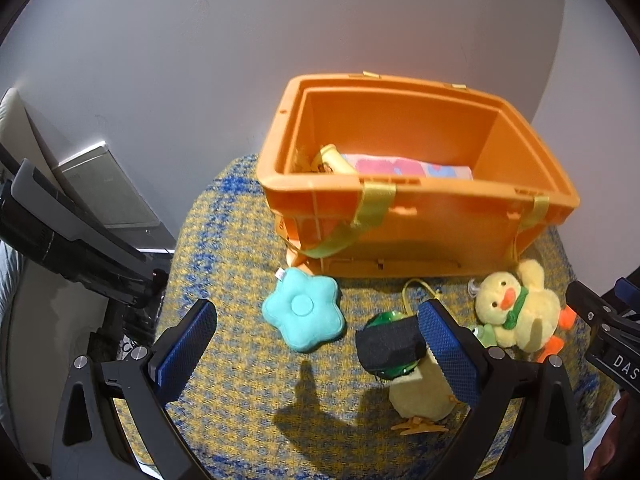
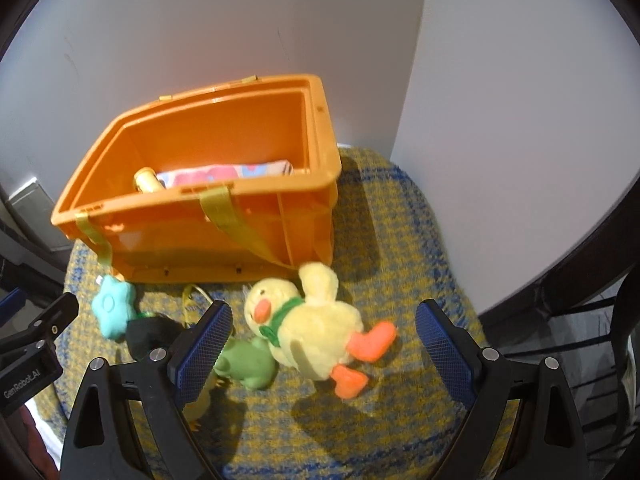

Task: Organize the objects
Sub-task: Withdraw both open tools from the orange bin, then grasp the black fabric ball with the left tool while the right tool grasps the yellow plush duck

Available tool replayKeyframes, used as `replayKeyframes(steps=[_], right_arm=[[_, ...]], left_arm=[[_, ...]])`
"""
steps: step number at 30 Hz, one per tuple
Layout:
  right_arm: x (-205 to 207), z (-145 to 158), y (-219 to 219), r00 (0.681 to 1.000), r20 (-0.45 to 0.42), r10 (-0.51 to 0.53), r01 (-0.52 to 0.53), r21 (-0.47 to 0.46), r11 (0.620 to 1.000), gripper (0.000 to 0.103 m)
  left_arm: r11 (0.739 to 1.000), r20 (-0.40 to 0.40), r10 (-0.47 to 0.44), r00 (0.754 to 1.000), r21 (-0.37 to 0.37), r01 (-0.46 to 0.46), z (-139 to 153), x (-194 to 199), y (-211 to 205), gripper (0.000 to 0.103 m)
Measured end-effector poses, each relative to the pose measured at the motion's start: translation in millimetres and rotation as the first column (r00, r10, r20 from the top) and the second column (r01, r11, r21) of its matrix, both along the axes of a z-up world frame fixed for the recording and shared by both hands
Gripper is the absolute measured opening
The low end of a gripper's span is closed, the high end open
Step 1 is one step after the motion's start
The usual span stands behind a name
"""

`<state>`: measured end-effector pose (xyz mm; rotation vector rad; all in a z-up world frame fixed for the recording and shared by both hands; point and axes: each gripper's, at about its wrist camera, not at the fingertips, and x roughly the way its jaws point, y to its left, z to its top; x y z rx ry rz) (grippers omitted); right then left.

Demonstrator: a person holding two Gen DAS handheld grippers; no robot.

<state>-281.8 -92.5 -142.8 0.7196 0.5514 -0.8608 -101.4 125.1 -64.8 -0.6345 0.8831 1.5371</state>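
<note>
Both hand-held grippers hang spread and empty over the rug (image 1: 240,380): the left hand-held gripper (image 1: 320,344) near the teal flower (image 1: 304,314), the right hand-held gripper (image 2: 324,340) around the duck (image 2: 312,332). The orange bin (image 1: 420,232) stands just behind, cloth inside.

Two matching black hand-held grippers with blue padded jaws
Left gripper (image 1: 316,344) and right gripper (image 2: 324,344) have black angular arms, silver round screws and blue mesh-textured pads (image 1: 186,348); one body reads "GenRobot.AI" in white
</note>
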Motion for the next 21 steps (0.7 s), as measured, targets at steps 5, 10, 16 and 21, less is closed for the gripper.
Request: replayKeyframes(steps=[5,10,16,21], right_arm=[[6.0,-16.5,-1.5,1.000,-0.011,0.012,-0.012,0.021,1.000,0.093],[16.0,-30.3,-5.6,0.999,-0.022,0.024,-0.023,0.047,0.999,0.093],[28.9,-47.1,-10.2,0.998,-0.038,0.043,-0.040,0.079,0.996,0.093],[36.0,-58.5,-15.5,0.997,-0.056,0.048,-0.043,0.097,0.994,0.093]], left_arm=[[1.000,-0.002,-0.027,1.000,-0.009,0.027,-16.7,0.6,-1.0,0.103],[0.998,0.005,-0.063,0.998,-0.027,0.063,-31.0,-0.7,3.0,0.103],[0.996,0.004,-0.080,0.997,-0.049,0.080,-47.7,-1.2,8.4,0.103],[0.993,0.009,-0.094,0.996,-0.068,0.095,-58.9,-0.6,12.6,0.103]])
